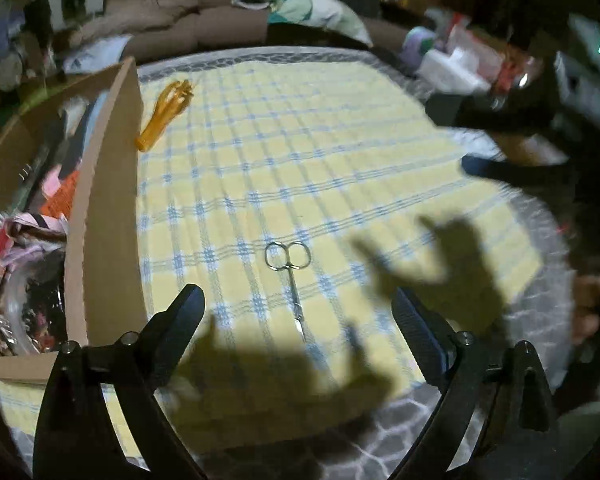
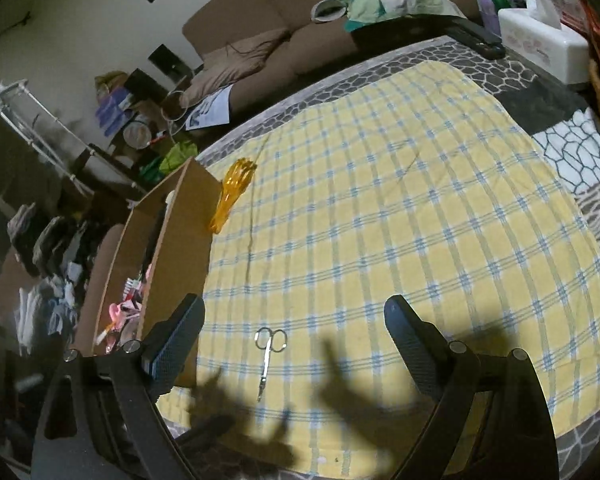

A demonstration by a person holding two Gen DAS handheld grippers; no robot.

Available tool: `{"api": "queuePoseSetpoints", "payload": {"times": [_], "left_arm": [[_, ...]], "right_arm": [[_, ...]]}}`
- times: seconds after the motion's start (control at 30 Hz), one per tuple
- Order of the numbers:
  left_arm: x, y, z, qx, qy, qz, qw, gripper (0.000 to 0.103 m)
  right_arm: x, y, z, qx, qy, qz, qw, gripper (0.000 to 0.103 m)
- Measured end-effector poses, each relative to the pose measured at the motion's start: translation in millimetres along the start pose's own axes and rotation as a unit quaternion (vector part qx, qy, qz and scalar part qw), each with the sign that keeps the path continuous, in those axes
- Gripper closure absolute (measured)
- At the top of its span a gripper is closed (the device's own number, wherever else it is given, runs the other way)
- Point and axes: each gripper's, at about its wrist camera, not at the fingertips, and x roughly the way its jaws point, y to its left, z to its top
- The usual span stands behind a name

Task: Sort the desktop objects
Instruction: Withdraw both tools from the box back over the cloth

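Lying flat on the yellow checked cloth (image 1: 320,152), a small pair of silver scissors (image 1: 290,276) is seen with its finger loops turned away from the cameras and its closed blades pointing back toward them. In the left wrist view the scissors are framed between the spread fingers of the left gripper (image 1: 298,312), which is held open above the cloth and grips nothing. The right gripper (image 2: 294,320) is likewise held wide open and empty, with the scissors (image 2: 269,354) seen low between its fingers, nearer the left one. Dark shadows of both tools are cast across the near part of the cloth. An orange plastic hand-shaped object (image 1: 166,114) is laid farther back, just beside the wall of a cardboard box (image 1: 108,200), which stands along the left edge of the cloth and is filled with mixed items. A brown sofa (image 2: 268,36) and a white tissue box (image 2: 544,40) are visible beyond the table.
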Motion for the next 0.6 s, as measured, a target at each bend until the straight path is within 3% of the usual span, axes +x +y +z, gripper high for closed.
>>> {"api": "queuePoseSetpoints", "payload": {"times": [0.1,0.13,0.3,0.4,0.47,0.6], "left_arm": [[6.9,-13.4,-5.2,0.024,0.002,0.031,0.9992,0.004],[5.7,-14.2,-7.3,0.018,0.007,0.017,0.9997,0.011],[-12.1,-8.4,-27.6,-0.028,0.004,-0.029,0.9992,0.012],[-15.2,11.6,-32.5,-0.083,0.000,-0.079,0.9934,0.017],[-10.5,20.6,-33.8,-0.096,0.007,-0.075,0.9926,0.029],[0.3,30.1,-38.6,-0.112,0.020,-0.101,0.9884,0.037]], "right_arm": [[2.6,-2.5,0.1,-0.004,0.006,0.000,1.000,0.009],[4.0,-3.0,-0.3,-0.006,0.009,0.002,1.000,0.009],[12.2,-1.5,2.5,-0.031,0.021,0.009,0.999,0.009],[23.3,-1.5,0.6,-0.026,0.038,0.042,0.998,0.012],[36.4,-4.0,-1.4,-0.002,0.059,0.087,0.994,0.017],[60.2,-4.7,-5.4,0.032,0.091,0.137,0.986,0.027]]}}
